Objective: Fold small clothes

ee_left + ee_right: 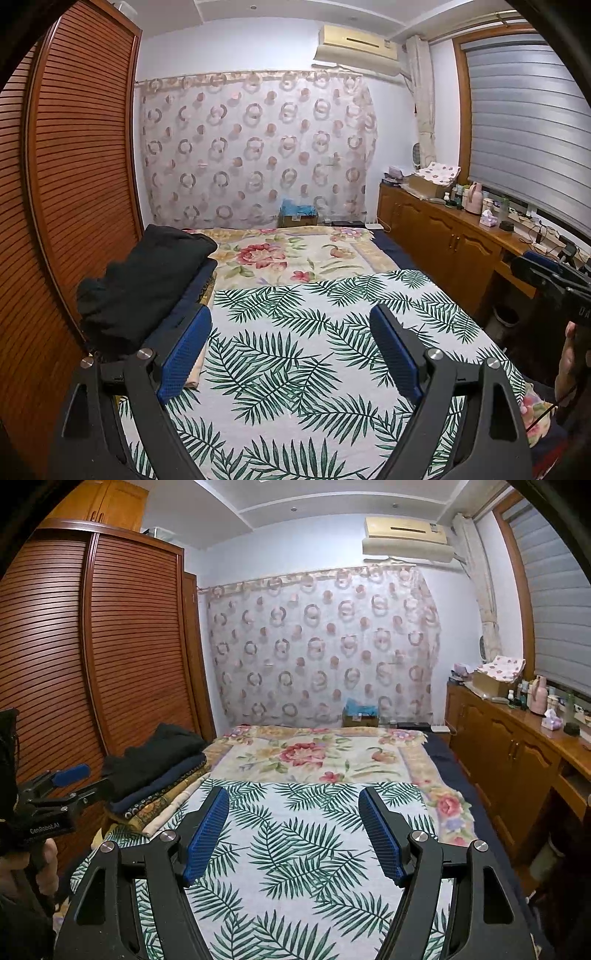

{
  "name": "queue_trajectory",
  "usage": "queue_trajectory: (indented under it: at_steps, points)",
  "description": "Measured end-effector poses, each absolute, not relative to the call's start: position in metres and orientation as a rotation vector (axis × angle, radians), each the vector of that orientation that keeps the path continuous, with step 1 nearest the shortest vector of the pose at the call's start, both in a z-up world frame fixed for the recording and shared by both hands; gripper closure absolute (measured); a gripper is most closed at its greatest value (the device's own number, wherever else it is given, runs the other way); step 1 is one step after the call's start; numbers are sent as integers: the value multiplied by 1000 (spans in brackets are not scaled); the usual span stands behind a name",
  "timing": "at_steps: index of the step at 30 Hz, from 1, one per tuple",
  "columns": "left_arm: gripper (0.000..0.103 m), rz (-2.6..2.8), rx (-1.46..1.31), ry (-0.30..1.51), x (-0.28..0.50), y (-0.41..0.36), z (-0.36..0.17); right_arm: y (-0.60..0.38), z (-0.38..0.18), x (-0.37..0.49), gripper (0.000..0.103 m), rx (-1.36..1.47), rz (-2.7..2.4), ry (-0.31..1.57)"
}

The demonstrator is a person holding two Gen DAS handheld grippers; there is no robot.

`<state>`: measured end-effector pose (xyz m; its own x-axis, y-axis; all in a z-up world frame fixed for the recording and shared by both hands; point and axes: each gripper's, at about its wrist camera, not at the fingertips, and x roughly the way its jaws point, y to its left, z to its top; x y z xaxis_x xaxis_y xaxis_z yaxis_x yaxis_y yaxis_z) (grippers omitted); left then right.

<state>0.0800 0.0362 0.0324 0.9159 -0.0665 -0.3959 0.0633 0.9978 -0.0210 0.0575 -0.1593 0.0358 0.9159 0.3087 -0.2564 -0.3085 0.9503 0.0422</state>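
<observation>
Two grippers hang over a bed, both with jaws spread wide and nothing between the blue ribbed pads. Beneath them lies a white cloth printed with green palm fronds (pixel 314 354), spread flat across the near part of the mattress.

In the left wrist view the left gripper (pixel 295 354) sits above the cloth's left portion; its left finger reaches over the cloth's left edge, and the right finger is over the middle of the print. Neither pad touches the fabric as far as can be seen. Just beyond that left finger, along the bed's left side, rests a stack of folded textiles topped by a black folded garment (pixel 147 273), beside the brown slatted wardrobe door (pixel 81 147).

In the right wrist view the right gripper (pixel 293 830) is centred over the same frond cloth (pixel 303 878), whose far edge lies just ahead of the fingertips. Past that edge spreads a cream blanket with pink flowers (pixel 314 757).

Each camera catches the other gripper at its frame edge, held in a person's hand (pixel 22 864).
</observation>
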Motion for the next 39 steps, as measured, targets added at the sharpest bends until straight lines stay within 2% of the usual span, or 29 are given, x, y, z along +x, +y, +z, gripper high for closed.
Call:
queue_trajectory:
  at_steps: [39]
  points:
    - [15, -66, -12, 400, 77, 39, 30, -180, 38, 63, 29, -7, 311, 261]
